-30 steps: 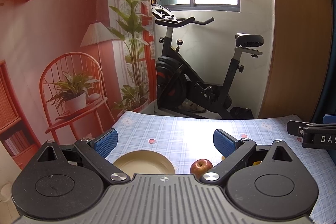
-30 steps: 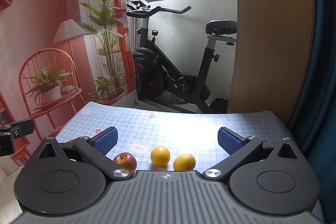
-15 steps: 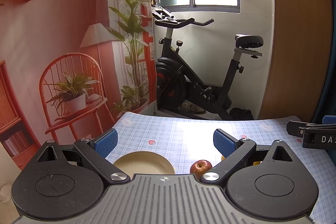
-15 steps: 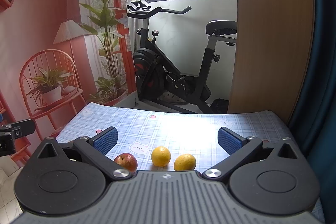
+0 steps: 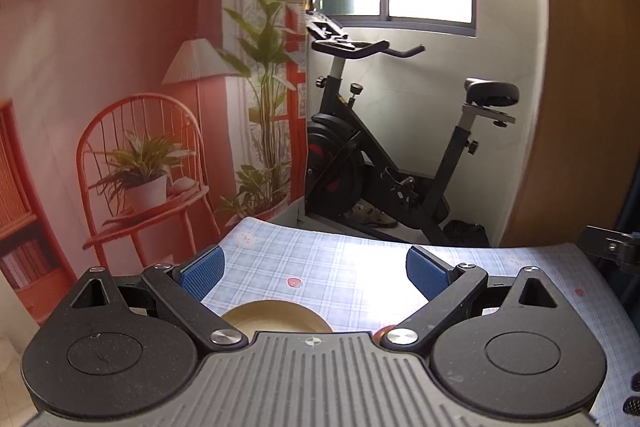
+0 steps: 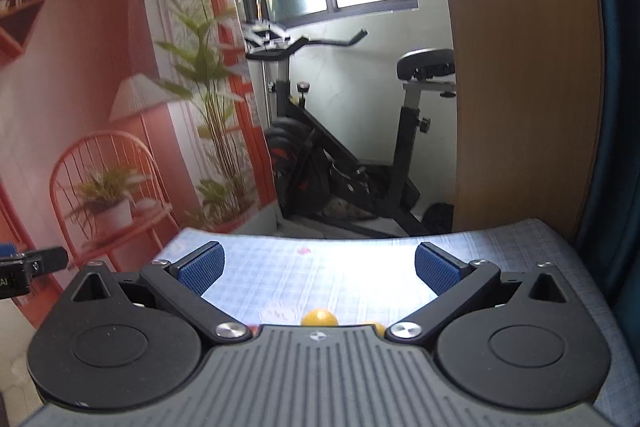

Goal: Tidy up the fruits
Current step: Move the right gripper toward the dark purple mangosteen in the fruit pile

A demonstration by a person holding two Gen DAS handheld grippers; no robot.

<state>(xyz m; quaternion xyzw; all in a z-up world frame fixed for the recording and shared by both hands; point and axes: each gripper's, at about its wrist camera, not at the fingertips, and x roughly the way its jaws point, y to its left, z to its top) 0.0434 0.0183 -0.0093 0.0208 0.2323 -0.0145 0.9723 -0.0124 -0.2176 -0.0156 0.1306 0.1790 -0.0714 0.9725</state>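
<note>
Fruit's not picked up yet, looks like the reach-in stage. Right gripper (image 6: 318, 267) is spread wide and empty, level above the checked tablecloth (image 6: 360, 267), with an orange (image 6: 319, 317) peeking just under its body. Left gripper (image 5: 314, 269) is wide too, over the plate (image 5: 276, 317). Next it probably needs to tip down onto that orange.

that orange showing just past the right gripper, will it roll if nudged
Probably yes: the orange looks round and sits loose on the flat checked tablecloth, with nothing around it. Its skin looks smooth, so the open right gripper should likely close across its middle. It probably stays firm when squeezed.
</note>
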